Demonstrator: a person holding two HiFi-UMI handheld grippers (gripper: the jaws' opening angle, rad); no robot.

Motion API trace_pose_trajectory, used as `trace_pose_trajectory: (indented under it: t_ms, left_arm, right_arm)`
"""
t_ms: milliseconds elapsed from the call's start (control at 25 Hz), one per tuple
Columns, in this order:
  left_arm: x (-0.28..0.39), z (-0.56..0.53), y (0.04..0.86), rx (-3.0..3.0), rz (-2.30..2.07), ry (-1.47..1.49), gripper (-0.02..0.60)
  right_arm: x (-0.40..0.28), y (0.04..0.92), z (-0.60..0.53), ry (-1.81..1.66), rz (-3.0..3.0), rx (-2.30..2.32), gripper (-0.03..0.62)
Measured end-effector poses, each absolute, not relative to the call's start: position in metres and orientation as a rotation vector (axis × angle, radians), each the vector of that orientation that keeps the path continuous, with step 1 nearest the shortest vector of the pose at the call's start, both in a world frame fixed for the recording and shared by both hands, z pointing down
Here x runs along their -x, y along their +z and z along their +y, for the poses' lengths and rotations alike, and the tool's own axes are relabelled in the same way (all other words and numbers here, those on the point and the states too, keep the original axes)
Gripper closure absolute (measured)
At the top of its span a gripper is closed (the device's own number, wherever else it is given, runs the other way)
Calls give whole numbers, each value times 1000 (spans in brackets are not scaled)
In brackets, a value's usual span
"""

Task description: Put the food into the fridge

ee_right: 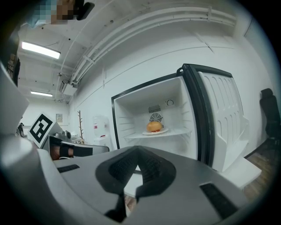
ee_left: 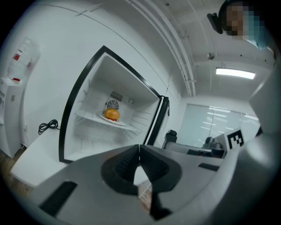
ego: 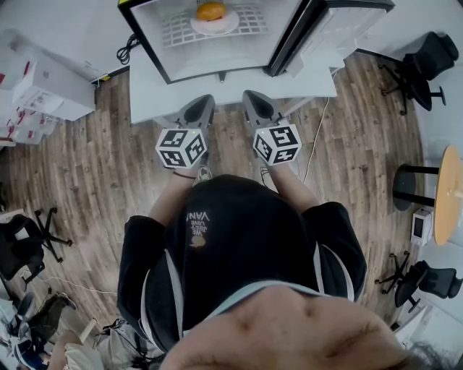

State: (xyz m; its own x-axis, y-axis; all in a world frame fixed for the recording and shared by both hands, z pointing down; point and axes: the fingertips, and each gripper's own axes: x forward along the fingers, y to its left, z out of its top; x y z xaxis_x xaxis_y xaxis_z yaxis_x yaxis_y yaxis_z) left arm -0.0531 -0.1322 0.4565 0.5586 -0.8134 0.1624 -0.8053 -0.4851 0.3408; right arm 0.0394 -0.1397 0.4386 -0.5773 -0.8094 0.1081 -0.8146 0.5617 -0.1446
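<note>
A small white fridge (ego: 163,50) stands on a low white platform with its door (ego: 318,32) swung open to the right. On its wire shelf lies a white plate (ego: 214,26) carrying an orange bun-like food (ego: 210,10). That food (ee_left: 113,114) also shows in the left gripper view and the food (ee_right: 154,126) in the right gripper view. My left gripper (ego: 202,108) and right gripper (ego: 253,106) hover side by side in front of the fridge, short of it. Both are shut and hold nothing.
The white platform (ego: 145,94) under the fridge reaches toward me. A black cable (ego: 128,49) lies left of the fridge. White boxes (ego: 36,90) stand at left, office chairs (ego: 419,69) at right and lower left, and a round wooden table (ego: 448,195) at far right.
</note>
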Motion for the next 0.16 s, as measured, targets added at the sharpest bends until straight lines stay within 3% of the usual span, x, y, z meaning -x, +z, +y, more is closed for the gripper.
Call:
trace_pose_trajectory:
  t_ms: [160]
  left_arm:
    - [54, -131, 456, -2422, -1316, -30, 561]
  right_arm:
    - [-39, 437, -139, 272, -2751, -1437, 582]
